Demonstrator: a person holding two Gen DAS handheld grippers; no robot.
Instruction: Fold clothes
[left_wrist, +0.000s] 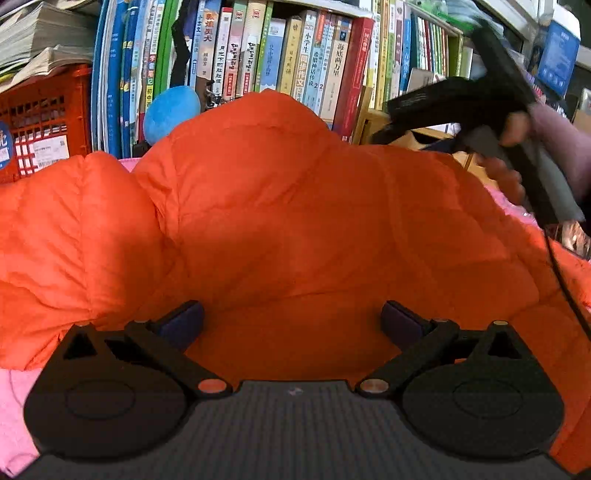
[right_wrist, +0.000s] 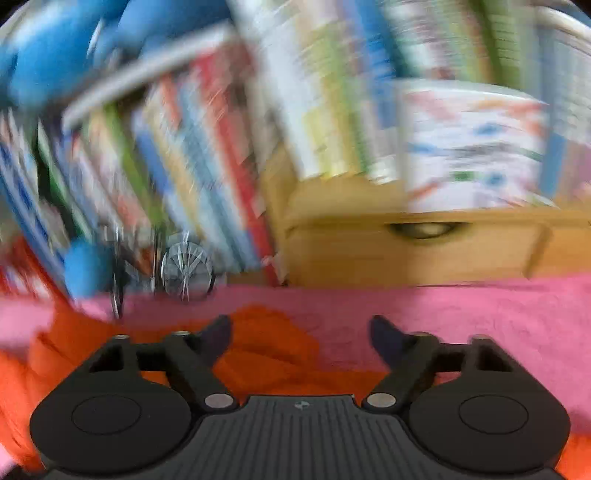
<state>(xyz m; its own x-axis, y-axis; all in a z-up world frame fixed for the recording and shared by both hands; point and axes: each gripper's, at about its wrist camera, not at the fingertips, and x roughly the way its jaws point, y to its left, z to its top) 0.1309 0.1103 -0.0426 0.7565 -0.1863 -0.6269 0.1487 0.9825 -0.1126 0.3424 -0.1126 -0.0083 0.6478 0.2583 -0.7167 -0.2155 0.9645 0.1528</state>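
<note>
An orange puffer jacket (left_wrist: 280, 221) lies bunched up on a pink cloth and fills most of the left wrist view. My left gripper (left_wrist: 291, 319) hovers over its near part, open, with only fabric showing between the fingers. In the same view the right gripper's body, held by a hand (left_wrist: 513, 147), is raised at the upper right above the jacket; its fingertips are out of sight there. The right wrist view is motion-blurred. It shows my right gripper (right_wrist: 301, 330) open over an edge of the orange jacket (right_wrist: 269, 350), gripping nothing.
A bookshelf packed with upright books (left_wrist: 295, 62) stands right behind the jacket. An orange crate (left_wrist: 44, 122) sits at the left, a blue ball (left_wrist: 171, 110) beside it. The pink cloth (right_wrist: 480, 317) covers the surface. A wooden drawer (right_wrist: 424, 243) lies beyond it.
</note>
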